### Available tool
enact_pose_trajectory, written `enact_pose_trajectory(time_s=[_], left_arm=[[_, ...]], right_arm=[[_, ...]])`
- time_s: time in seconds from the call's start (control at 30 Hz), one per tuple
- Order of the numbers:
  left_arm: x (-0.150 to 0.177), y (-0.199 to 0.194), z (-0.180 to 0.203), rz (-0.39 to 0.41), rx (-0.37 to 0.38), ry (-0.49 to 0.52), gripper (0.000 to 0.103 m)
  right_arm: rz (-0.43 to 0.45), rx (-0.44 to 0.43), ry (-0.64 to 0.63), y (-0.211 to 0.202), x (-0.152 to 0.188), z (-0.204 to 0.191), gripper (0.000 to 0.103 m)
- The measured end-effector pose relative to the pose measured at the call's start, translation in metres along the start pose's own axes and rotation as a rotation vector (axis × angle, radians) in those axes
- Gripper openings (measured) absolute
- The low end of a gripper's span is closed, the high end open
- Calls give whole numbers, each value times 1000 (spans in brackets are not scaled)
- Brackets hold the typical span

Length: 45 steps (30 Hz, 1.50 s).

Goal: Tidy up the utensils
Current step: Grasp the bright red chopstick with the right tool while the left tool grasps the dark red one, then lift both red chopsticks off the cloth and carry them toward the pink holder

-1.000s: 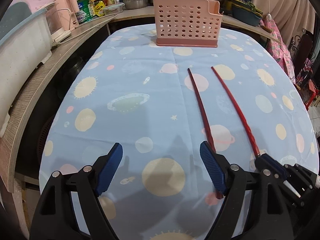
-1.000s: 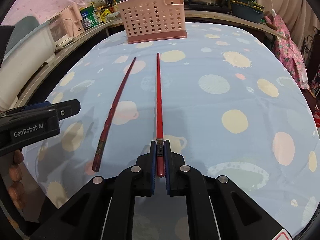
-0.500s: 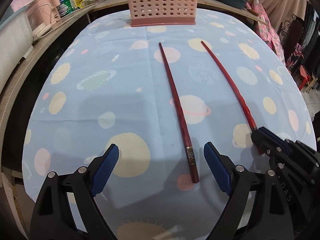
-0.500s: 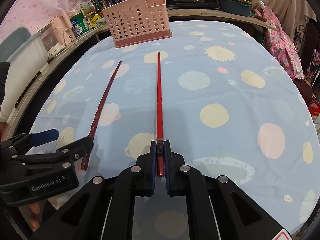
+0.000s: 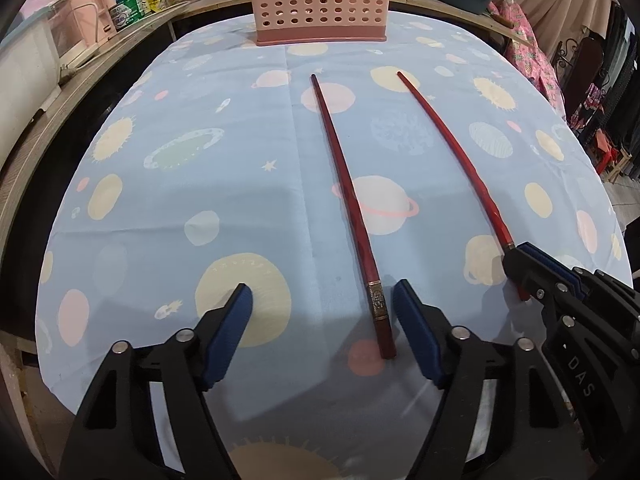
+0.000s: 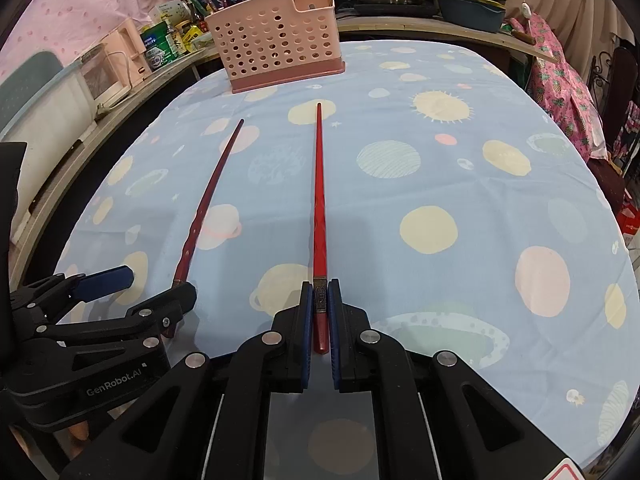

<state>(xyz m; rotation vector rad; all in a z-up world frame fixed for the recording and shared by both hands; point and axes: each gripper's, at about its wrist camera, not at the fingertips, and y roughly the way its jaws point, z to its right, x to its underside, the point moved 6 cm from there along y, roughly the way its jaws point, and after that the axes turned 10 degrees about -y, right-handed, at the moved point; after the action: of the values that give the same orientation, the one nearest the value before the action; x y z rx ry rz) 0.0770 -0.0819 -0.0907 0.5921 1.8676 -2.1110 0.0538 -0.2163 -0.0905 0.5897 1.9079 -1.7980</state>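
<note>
my left gripper [image 5: 322,322] has slid forward, open around the darker chopstick [image 5: 348,200]; right gripper [image 6: 319,314] grips its chopstick [image 6: 319,200]; i'd centre, then close.

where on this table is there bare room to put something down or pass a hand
Bare cloth lies left of the darker chopstick out to the tablecloth edge, and right of the brighter chopstick toward the far right edge. Crowded: the strip between the two chopsticks, the near edge where the left gripper and right gripper sit, and around the pink basket.
</note>
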Motion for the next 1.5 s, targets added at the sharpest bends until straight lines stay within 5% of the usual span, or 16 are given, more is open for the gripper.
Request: enact_pose_trajectory(time_s=[0.33, 0.83, 1.5], left_arm=[[-2, -5, -9, -6, 27, -20, 7], [-3, -9, -11, -27, 38, -28, 7], [-48, -57, -21, 77, 87, -87, 7]], right_arm=[[-5, 10, -3, 0, -1, -1, 7], [-1, -4, 20, -2, -1, 0, 7], [127, -4, 18, -44, -45, 7, 2]])
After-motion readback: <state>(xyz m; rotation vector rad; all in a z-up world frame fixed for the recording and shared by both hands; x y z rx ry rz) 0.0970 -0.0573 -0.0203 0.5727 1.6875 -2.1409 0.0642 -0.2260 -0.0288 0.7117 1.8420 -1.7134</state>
